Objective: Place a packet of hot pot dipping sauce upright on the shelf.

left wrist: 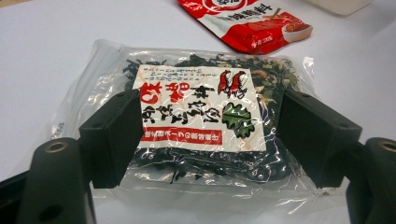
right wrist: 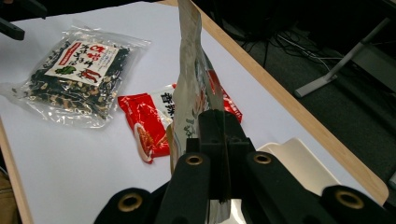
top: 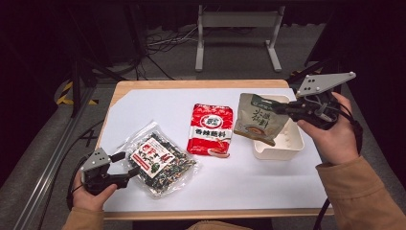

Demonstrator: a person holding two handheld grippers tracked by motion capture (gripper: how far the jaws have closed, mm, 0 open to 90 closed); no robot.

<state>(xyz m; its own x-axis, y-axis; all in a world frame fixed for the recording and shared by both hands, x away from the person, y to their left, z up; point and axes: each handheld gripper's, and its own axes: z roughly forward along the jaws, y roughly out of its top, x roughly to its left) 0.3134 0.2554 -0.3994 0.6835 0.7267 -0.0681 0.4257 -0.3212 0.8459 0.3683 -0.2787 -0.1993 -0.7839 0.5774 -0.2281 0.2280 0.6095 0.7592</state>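
A clear bag of dark dried seaweed (top: 159,160) with a red and white label lies flat at the table's front left. My left gripper (top: 125,164) is open at its near edge, and in the left gripper view its fingers (left wrist: 112,135) straddle the seaweed bag (left wrist: 196,112) on either side. My right gripper (top: 281,108) is shut on the edge of a grey-green pouch (top: 258,120), held in the air over the white tray (top: 294,143). In the right gripper view that pouch (right wrist: 189,88) stands edge-on above the jaws. A red sauce packet (top: 210,129) lies flat mid-table.
The white sheet (top: 215,187) covers most of the wooden table, with bare sheet in front of the packets. A metal frame (top: 237,33) and cables stand on the floor behind the table. The table's right edge (right wrist: 299,116) runs close beside the tray (right wrist: 303,163).
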